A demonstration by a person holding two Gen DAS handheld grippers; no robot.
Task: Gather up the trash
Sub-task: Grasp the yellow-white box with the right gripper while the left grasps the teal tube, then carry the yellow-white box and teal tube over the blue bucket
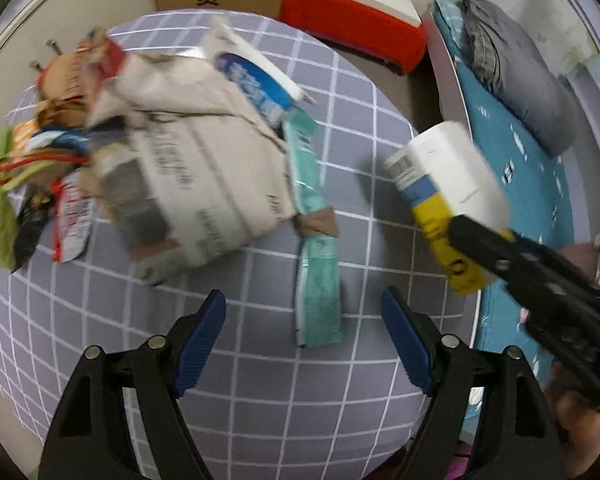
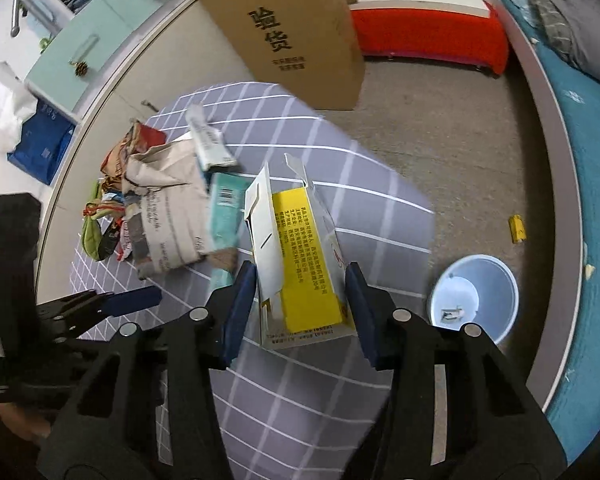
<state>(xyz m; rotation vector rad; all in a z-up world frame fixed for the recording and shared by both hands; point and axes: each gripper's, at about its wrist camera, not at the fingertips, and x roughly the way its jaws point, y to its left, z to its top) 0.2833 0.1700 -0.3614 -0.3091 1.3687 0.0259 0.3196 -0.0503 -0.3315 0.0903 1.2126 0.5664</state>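
Note:
My right gripper is shut on a white and yellow carton and holds it above the grey checked cloth. The carton also shows in the left wrist view, held at the table's right edge. My left gripper is open and empty above the cloth, just short of a teal wrapper. A pile of trash lies beyond: crumpled newspaper, a blue and white toothpaste box, and red and green wrappers.
A light blue bin stands on the floor at the right, with scraps in it. A small yellow piece lies on the floor. A cardboard box, a red bench and a bed surround the table.

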